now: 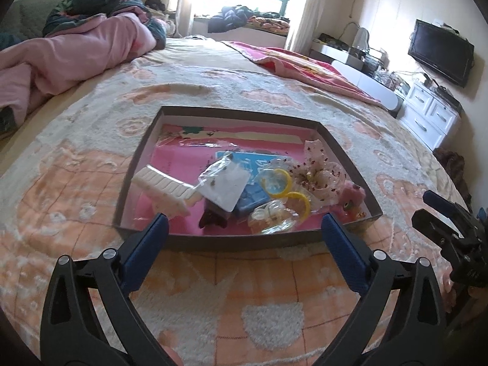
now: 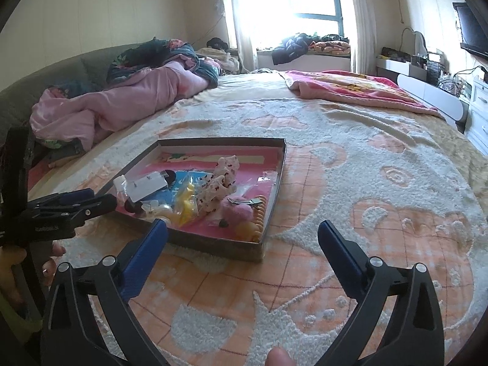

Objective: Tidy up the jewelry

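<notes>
A shallow dark box point(image 1: 244, 239) with a pink floor lies on the bed; it also shows in the right wrist view point(image 2: 213, 245). It holds clear bags of jewelry point(image 1: 271, 218), yellow rings point(image 1: 279, 183), a white card point(image 1: 227, 187), a blue tray point(image 1: 253, 199), a white comb-like piece point(image 1: 164, 187), a floral scrunchie point(image 2: 221, 183) and a pink fluffy clip point(image 2: 239, 210). My left gripper point(image 1: 245, 228) is open and empty just before the box's near edge. My right gripper point(image 2: 242, 235) is open and empty near the box's right corner.
The bed carries a peach and white patterned blanket point(image 2: 350, 213). A pink quilt point(image 1: 61, 61) is heaped at the far left and a pink blanket point(image 1: 305, 64) at the far right. White drawers point(image 1: 427, 116) and a television point(image 1: 439, 52) stand beside the bed.
</notes>
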{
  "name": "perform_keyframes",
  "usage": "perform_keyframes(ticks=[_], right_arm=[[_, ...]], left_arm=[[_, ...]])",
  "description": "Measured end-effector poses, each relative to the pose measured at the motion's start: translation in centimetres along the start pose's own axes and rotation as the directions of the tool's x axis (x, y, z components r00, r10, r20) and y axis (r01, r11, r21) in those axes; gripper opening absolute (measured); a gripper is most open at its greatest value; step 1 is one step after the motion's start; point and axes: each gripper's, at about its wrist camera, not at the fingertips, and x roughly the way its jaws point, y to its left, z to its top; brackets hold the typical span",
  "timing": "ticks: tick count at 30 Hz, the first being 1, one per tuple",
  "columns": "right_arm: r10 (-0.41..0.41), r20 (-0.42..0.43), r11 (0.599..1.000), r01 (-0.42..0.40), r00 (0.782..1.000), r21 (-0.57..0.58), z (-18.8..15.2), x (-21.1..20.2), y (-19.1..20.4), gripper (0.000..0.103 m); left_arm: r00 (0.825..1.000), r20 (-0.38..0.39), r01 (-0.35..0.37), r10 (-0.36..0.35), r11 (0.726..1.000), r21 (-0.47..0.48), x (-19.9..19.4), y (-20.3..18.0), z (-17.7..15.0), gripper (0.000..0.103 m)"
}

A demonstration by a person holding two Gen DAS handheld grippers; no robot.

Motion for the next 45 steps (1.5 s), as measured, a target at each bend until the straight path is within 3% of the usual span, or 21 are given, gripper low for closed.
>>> perform_keyframes(ticks=[14, 30, 45], right_arm=[[-0.033, 0.043, 0.999, 0.035, 0.999, -0.039, -0.4, -1.9, 1.7, 0.096], [-0.008, 0.06, 0.999, 0.011, 0.998, -0.042, -1.7, -4.5, 4.1, 0.096], [-0.096, 0.171, 0.99, 0.112, 0.98, -0.083, -4.3, -7.7, 5.8, 0.096]], left_arm=[[0.998, 0.026, -0.058, 0.058, 0.998, -0.022, -2.8, 0.8, -1.1, 0.092], [0.996, 0.07, -0.053, 0.054, 0.999, -0.01, -6.0, 0.0, -3.1, 0.092], [0.988, 0.145, -0.062, 0.059, 0.998, 0.017, -8.6, -0.9, -5.8, 0.092]])
